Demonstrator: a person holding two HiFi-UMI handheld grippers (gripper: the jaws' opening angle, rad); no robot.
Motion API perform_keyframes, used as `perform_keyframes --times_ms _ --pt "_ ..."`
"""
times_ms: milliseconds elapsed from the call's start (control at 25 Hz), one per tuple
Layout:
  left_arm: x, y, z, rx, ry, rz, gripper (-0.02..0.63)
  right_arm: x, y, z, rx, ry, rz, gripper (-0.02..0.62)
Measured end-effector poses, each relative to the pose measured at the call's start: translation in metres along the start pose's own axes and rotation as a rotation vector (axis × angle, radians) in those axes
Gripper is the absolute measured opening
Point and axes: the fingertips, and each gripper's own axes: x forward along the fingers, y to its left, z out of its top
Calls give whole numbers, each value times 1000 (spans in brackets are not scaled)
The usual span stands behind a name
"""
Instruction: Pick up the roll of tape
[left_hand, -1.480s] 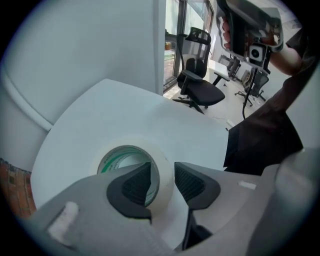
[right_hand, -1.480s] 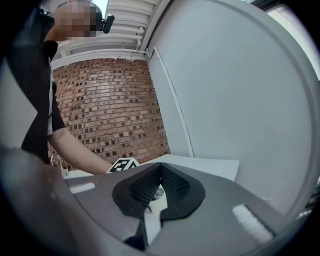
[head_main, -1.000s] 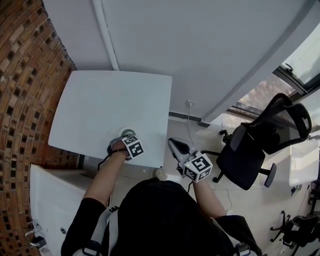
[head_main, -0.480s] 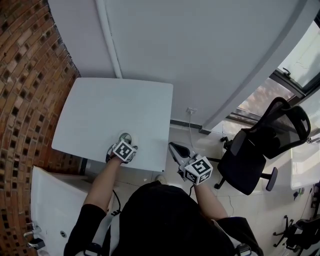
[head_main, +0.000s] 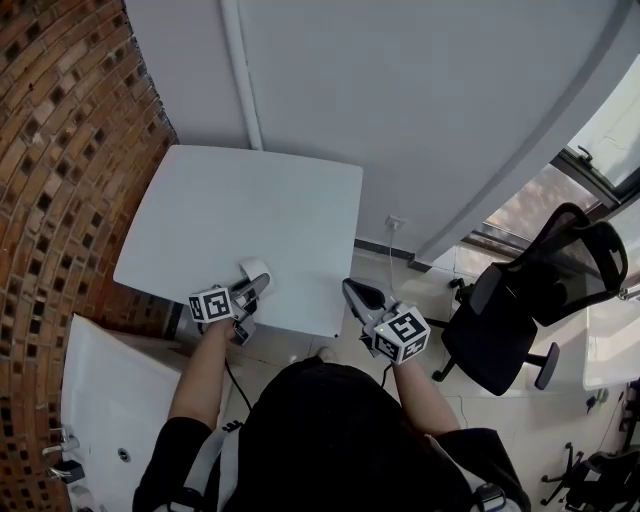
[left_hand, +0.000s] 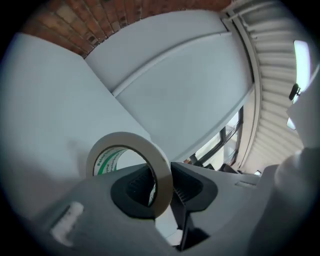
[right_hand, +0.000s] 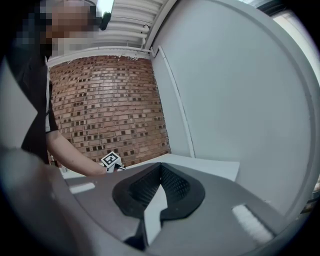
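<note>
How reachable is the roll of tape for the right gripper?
Probably not: the roll of tape is clamped in the left gripper, one jaw through its ring; the right gripper is shut, beside the table.

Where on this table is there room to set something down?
The white square table is bare from the brick wall to its right edge. Only its near edge is crowded: the left gripper holds the cream tape roll.

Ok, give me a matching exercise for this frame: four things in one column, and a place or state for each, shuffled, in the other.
1. roll of tape
2. right gripper
3. office chair
4. table

A. white, beside the brick wall
B. shut, nothing in it
C. on the floor, at the head view's right
D. pinched in the left gripper

Pairs: 1-D, 2-B, 3-C, 4-A
</note>
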Motion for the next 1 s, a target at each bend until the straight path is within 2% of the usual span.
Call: perform_keyframes --times_ms 120,200,360,560,1000 --pt "-9 -20 12 -32 -78 -115 106 4 5 0 -2 4 11 5" --pt "-14 -34 21 17 -104 -162 107 6 11 2 -12 4 16 5" --pt "-26 -77 31 183 -112 -238 107 9 24 10 -20 -9 16 5" --pt "-51 -130 21 204 -150 -355 107 -7 47 6 33 -10 -1 5" --pt "-94 -177 -53 271 -51 -476 109 -57 107 -30 43 72 -47 5"
